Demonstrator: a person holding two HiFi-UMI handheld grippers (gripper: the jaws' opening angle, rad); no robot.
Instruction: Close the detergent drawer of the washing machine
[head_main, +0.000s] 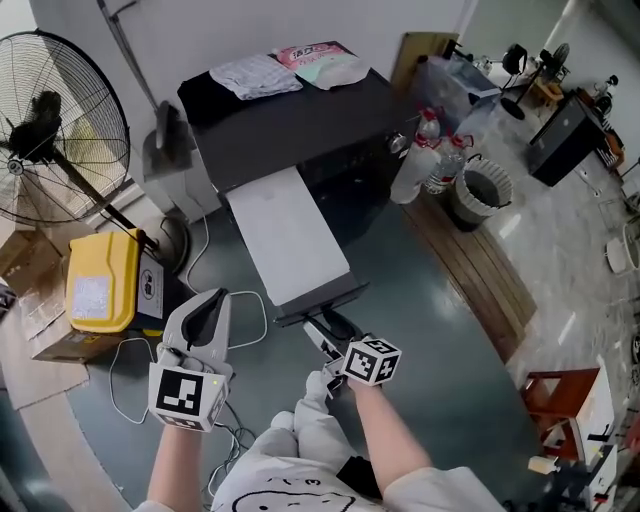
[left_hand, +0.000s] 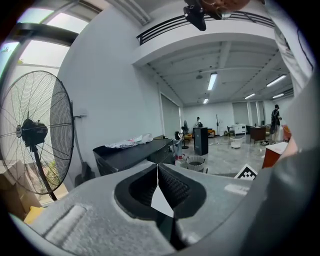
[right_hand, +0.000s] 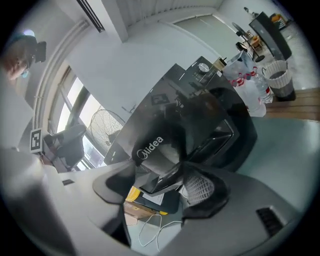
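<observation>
The black washing machine (head_main: 300, 120) stands ahead, and its long white detergent drawer (head_main: 288, 235) is pulled far out toward me. My right gripper (head_main: 322, 335) is at the drawer's black front panel (head_main: 325, 300). In the right gripper view the jaws (right_hand: 172, 182) are closed on the lower edge of that panel (right_hand: 160, 150), which carries a Midea logo. My left gripper (head_main: 210, 300) hangs shut in the air left of the drawer, apart from it. In the left gripper view its jaws (left_hand: 158, 172) meet with nothing between them, and the machine (left_hand: 135, 152) lies beyond.
A large floor fan (head_main: 50, 130) and a yellow box (head_main: 100, 280) stand at the left. White cables (head_main: 130, 370) trail on the floor. Folded clothes (head_main: 255, 75) lie on the machine. Water bottles (head_main: 430, 150), a waste bin (head_main: 480, 190) and a wooden board (head_main: 470, 270) sit at the right.
</observation>
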